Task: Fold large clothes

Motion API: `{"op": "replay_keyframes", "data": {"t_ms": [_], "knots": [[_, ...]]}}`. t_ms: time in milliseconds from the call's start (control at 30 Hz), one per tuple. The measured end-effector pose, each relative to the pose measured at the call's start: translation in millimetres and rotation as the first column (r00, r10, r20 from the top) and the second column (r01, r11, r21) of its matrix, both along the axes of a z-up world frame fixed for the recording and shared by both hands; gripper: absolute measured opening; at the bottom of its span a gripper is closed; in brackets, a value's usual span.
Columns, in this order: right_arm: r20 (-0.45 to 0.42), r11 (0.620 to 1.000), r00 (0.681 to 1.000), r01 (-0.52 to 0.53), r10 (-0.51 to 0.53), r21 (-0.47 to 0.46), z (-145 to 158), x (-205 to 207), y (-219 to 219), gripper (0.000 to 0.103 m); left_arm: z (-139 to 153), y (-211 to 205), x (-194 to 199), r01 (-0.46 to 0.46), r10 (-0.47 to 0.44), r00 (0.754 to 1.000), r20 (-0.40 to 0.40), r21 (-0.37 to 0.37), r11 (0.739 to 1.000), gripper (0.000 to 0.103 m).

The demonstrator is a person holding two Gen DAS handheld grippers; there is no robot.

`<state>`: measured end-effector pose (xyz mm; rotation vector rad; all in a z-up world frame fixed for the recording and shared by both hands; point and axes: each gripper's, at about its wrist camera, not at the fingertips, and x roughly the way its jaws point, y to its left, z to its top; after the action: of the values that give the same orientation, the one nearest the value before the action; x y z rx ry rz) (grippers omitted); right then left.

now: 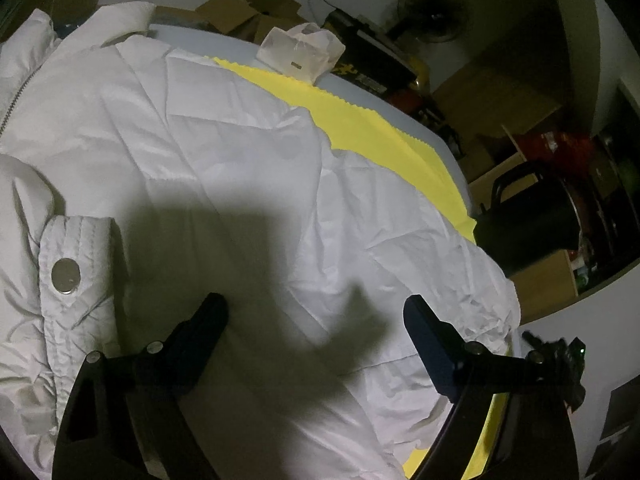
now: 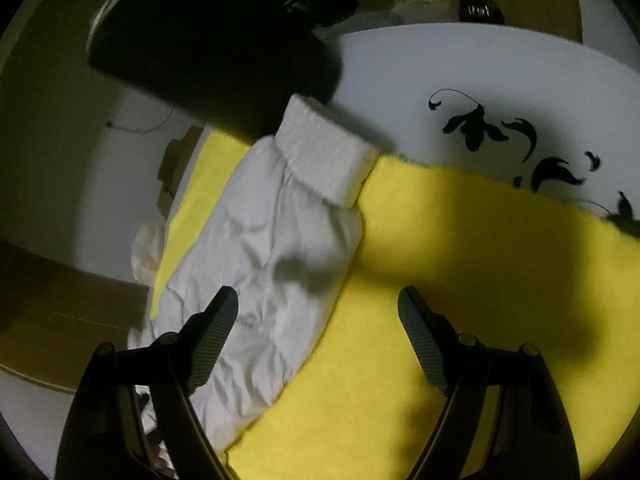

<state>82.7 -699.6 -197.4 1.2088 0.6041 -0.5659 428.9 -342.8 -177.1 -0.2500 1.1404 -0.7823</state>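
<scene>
Both claws stand wide open and empty: left gripper (image 1: 316, 308) poised over the body of the white padded jacket (image 1: 224, 168), right gripper (image 2: 318, 300) over its sleeve (image 2: 264, 264) — one finger above fabric, the other above the yellow cloth (image 2: 460, 280). Jacket lies spread on that cloth on the table (image 2: 460, 64); sleeve extended, ribbed cuff (image 2: 328, 156) outward. Judged progress: folding barely begun — sleeve and body remain. Count: one jacket, one sleeve visible, one snap button (image 1: 66, 276), two grippers
</scene>
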Motion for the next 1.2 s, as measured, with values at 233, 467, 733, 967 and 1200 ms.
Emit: {"op": "replay_keyframes", "data": {"t_ms": [233,467,733,967,1200], "knots": [[0.039,1.0,0.999,-0.016,0.017,-0.02,1,25,-15,0.082,-4,1,3,-0.005,0.004,1.0,-0.02,-0.02,1.0,0.095],[0.023,0.999,0.999,-0.03,0.03,-0.017,3,45,-9,0.083,-4,-2,2,-0.001,0.0,1.0,-0.014,-0.031,1.0,0.095],[0.131,0.998,0.99,-0.06,0.059,-0.003,0,16,-16,0.083,-11,-6,2,0.022,-0.022,1.0,-0.013,-0.053,0.998,0.096],[0.076,0.99,0.987,-0.14,0.138,0.022,-1,37,-11,0.084,-9,-6,4,0.007,-0.01,0.999,-0.032,-0.078,0.997,0.097],[0.007,0.995,0.995,-0.1,0.1,0.0,0,58,-1,0.077,-10,-10,12,0.006,-0.01,0.999,-0.049,-0.094,0.996,0.096]]}}
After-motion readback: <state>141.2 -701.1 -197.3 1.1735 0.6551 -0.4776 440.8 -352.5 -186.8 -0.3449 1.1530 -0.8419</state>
